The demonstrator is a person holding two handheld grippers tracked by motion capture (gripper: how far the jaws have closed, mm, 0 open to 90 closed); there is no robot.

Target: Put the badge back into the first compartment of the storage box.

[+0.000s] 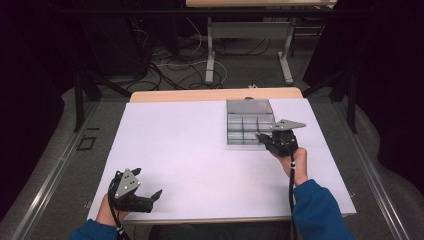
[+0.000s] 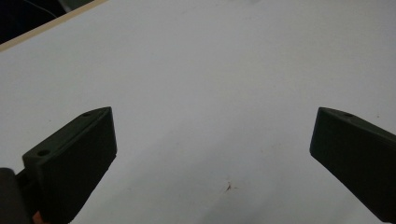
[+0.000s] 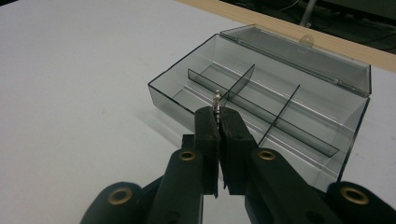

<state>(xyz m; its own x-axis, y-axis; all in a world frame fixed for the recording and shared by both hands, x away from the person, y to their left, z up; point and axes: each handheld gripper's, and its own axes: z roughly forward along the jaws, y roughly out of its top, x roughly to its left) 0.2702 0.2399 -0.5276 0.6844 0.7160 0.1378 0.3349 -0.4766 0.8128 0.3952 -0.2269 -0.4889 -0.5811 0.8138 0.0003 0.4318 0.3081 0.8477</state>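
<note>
Right gripper view: right gripper [image 3: 218,113] pinched on small metal piece [image 3: 216,99], box [image 3: 345,77] just beyond jaws. Left gripper [image 2: 212,140] jaws wide apart, bare table [image 2: 210,70] between.

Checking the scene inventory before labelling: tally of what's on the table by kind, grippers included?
Clear compartment box, lid open: 1
Small metal piece, pinched in the right gripper: 1
Grippers: 2, counting the left gripper, open over bare table
Total: 4
</note>
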